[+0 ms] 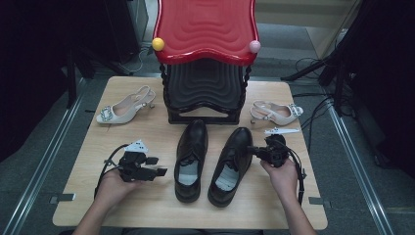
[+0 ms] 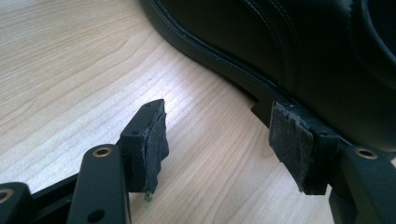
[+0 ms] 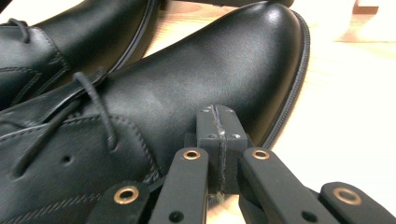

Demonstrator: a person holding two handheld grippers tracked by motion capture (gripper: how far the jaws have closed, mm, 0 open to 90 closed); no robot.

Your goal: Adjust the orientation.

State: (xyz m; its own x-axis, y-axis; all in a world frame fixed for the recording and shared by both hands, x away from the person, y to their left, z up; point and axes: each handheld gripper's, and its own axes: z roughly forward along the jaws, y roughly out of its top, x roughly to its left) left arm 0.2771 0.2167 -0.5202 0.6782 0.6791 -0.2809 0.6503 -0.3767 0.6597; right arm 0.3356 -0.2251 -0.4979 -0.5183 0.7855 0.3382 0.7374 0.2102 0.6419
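Two glossy black leather lace-up shoes (image 1: pixel 192 159) (image 1: pixel 231 164) side by side mid pale woodgrain counter (image 1: pixel 147 200). Right tool (image 1: pixel 254 150) clenched, empty, tips against right shoe's smooth side. Left tool (image 1: pixel 161 166) released, rough pads (image 2: pixel 156 137) beside left shoe's sole.

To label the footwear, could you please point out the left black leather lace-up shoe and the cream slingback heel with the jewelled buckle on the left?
left black leather lace-up shoe (image 1: pixel 195 134), high view, on its toe cap.
cream slingback heel with jewelled buckle (image 1: pixel 128 107), high view, on its side.

Light wooden table (image 1: pixel 147 205), two black shoes (image 1: pixel 192 159) side by side, two pale heeled shoes (image 1: pixel 125 107), red and black stand (image 1: pixel 205 58) at the back
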